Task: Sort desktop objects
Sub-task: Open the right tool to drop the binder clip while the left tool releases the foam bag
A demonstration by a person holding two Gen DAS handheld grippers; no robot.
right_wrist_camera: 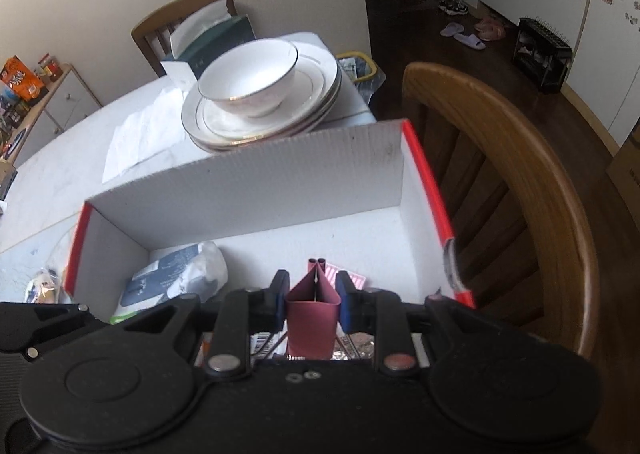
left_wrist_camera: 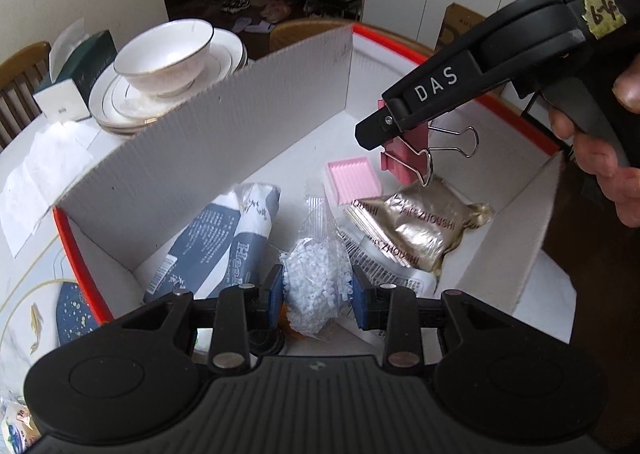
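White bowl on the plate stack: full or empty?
Empty. The gold-rimmed white bowl sits upright on the white plates, and its inside shows bare white.

Right tool [right_wrist_camera: 312,304] clamping binder clip [right_wrist_camera: 312,318] over box [right_wrist_camera: 248,189]

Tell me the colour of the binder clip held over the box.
Pink body with silver wire handles; it shows best in the left wrist view.

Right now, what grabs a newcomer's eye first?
The open white corrugated box with red edges fills the middle. Above it the right gripper pinches a pink metal binder clip, and the left gripper clamps a clear bag of small white beads. Behind the box, a white gold-rimmed bowl sits on stacked plates.
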